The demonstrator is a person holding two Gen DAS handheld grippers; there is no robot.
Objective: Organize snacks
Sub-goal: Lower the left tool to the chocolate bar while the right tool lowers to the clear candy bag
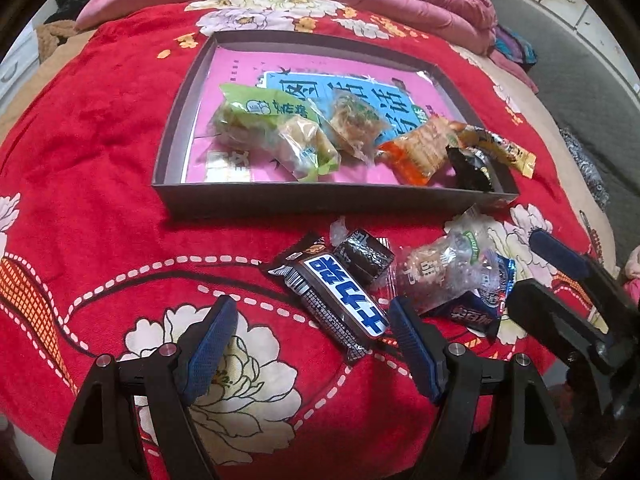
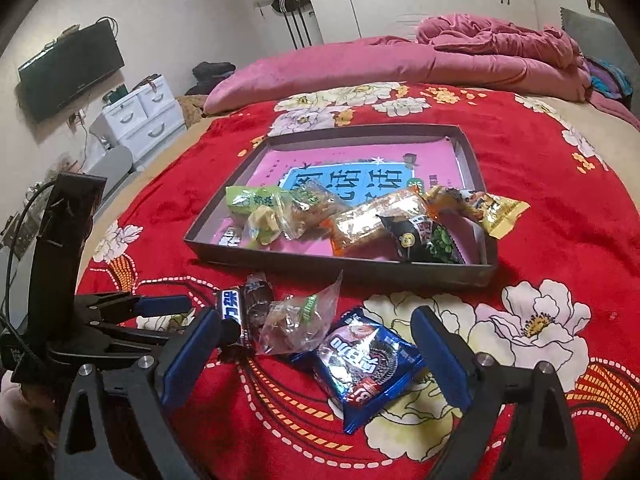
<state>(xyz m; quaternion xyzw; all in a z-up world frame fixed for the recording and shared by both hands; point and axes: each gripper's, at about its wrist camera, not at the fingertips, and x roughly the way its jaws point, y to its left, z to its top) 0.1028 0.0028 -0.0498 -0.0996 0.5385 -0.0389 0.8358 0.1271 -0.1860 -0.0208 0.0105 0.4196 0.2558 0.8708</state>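
A shallow dark box [image 1: 320,197] [image 2: 340,269] with a pink lining lies on the red flowered blanket [image 1: 100,168]. It holds several wrapped snacks, among them a green packet [image 1: 256,110] and an orange one [image 1: 420,152]. In front of it lie a black bar with a blue-and-white label [image 1: 344,296] [image 2: 232,308], a small dark wrapped cake [image 1: 364,256], a clear-wrapped pastry [image 1: 444,268] [image 2: 296,320] and a blue biscuit packet [image 1: 476,308] [image 2: 368,364]. My left gripper [image 1: 312,344] is open, with the bar's near end between its fingers. My right gripper [image 2: 316,356] is open astride the blue packet.
A pink quilt [image 2: 500,52] and a pink pillow [image 2: 304,76] are heaped at the far end of the bed. Beyond the bed's left side stand white drawers [image 2: 140,116] and a wall television [image 2: 72,68]. The right gripper's blue finger [image 1: 556,252] shows beside the loose snacks.
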